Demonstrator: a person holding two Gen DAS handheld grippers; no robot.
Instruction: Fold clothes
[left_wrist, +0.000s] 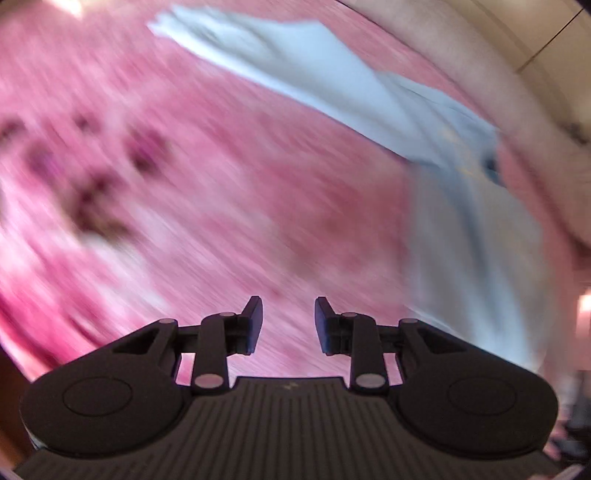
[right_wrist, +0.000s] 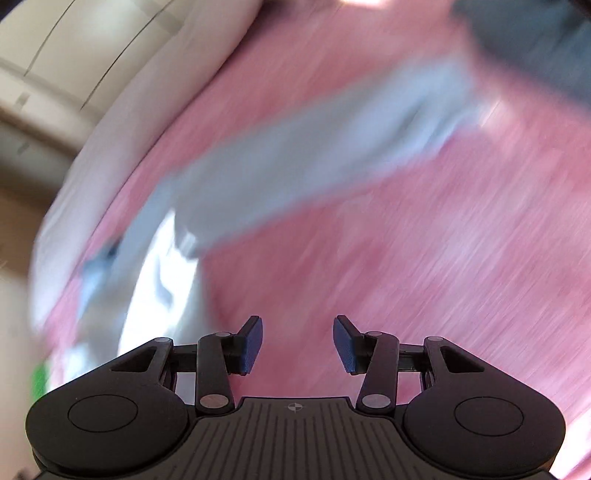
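Both grippers tilt down over one pink bedspread (left_wrist: 221, 206): the left gripper (left_wrist: 288, 325) stands partly parted, the right gripper (right_wrist: 297, 345) wider, and neither holds or touches anything. One pale blue garment (left_wrist: 332, 81) lies stretched long across the bedspread's far side, well ahead of both tools, its details blurred.

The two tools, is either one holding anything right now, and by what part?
Nothing is held. Left tool and right tool are open, clear of the pale blue garment.
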